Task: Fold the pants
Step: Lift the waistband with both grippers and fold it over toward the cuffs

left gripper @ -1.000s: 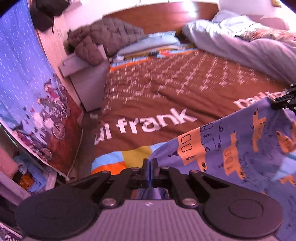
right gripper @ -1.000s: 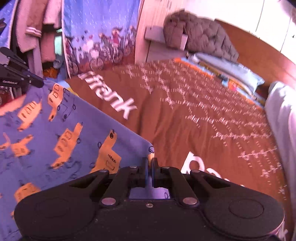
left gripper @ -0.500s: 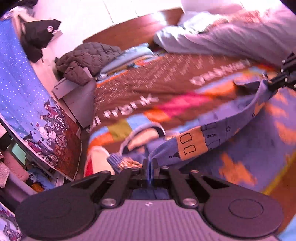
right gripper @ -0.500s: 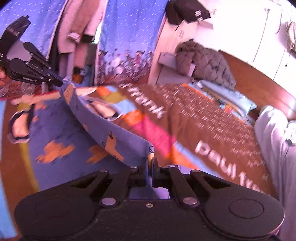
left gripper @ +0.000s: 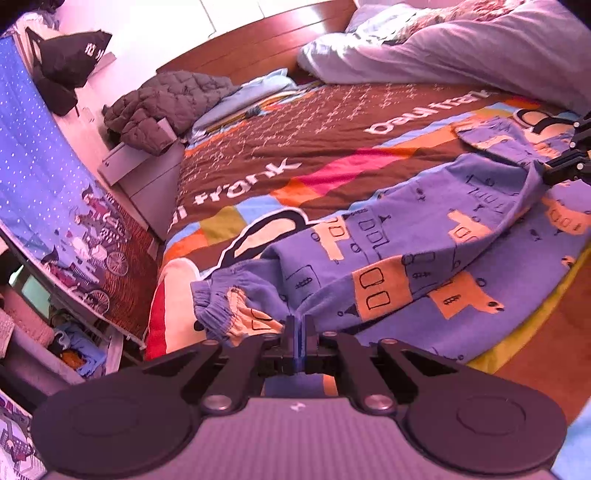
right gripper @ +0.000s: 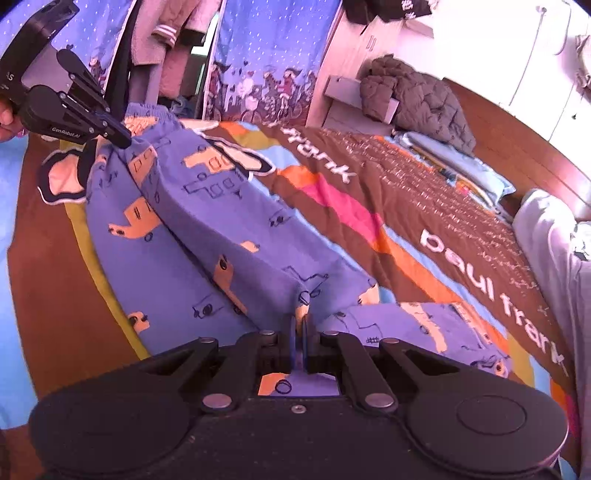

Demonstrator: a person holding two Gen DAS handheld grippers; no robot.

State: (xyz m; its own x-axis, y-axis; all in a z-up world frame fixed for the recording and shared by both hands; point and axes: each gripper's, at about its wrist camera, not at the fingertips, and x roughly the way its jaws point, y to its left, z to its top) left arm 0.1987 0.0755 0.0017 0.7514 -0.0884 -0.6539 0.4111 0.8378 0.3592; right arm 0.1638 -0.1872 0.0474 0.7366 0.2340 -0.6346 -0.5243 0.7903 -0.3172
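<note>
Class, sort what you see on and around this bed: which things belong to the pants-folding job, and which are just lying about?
Part of the job:
- blue pants with orange print
- left tongs, shut on the pants
- right tongs, shut on the pants
- bedspread, the folding surface

Just lying about:
- grey quilted jacket
- rumpled duvet
- blue pillow
- black bag

We see both views in bright daylight with a strong purple-pink cast. The wall (left gripper: 229,14) above the headboard (left gripper: 258,48) burns out to white in the left view — the wardrobe doors (right gripper: 517,55) do the same in the right. Fisheye bending curves the bed (right gripper: 406,192) and darkens the corners. Fine print on the pants (left gripper: 388,258) looks slightly soft — shadows stay faint.
</note>
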